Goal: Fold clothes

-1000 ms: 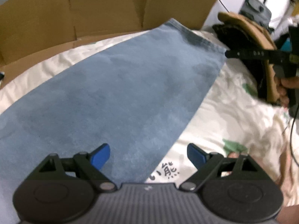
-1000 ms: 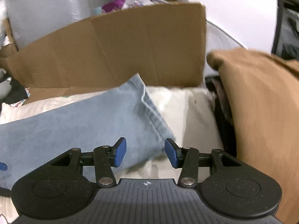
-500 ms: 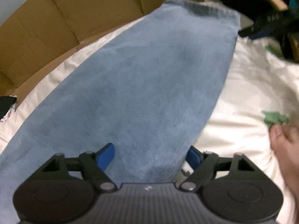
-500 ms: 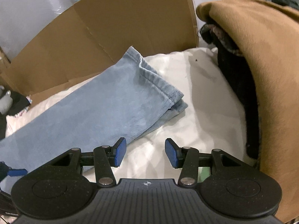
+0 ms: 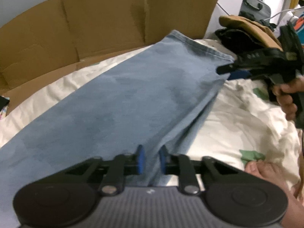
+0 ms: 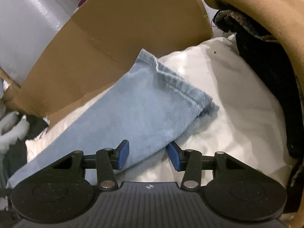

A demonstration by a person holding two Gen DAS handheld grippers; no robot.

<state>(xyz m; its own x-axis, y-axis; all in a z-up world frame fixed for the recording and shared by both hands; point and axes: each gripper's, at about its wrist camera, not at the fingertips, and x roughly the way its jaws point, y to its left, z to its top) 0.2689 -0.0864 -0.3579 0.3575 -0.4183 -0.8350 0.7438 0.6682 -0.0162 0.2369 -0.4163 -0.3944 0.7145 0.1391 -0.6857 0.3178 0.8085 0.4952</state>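
Light blue jeans [image 5: 133,95] lie folded lengthwise on a white bedsheet [image 5: 237,117], hem end far right. My left gripper [image 5: 151,159] is shut on the jeans' near edge, pinching the fabric between its blue pads. In the right wrist view the jeans [image 6: 144,110] end in a stitched hem [image 6: 180,87]. My right gripper [image 6: 148,154] is open, its pads straddling the jeans' lower edge near the hem. It also shows in the left wrist view [image 5: 228,72], open beside the hem corner.
A brown cardboard wall [image 5: 95,24] stands behind the bed. A pile of brown and black clothes [image 6: 266,38] lies to the right of the hem. A grey plastic-wrapped roll [image 6: 28,22] stands at back left. A bare hand [image 5: 266,171] rests on the sheet.
My left gripper has closed from wide open onto the jeans' edge. My right gripper has moved in to the hem end, its open pads now on either side of the fabric edge.
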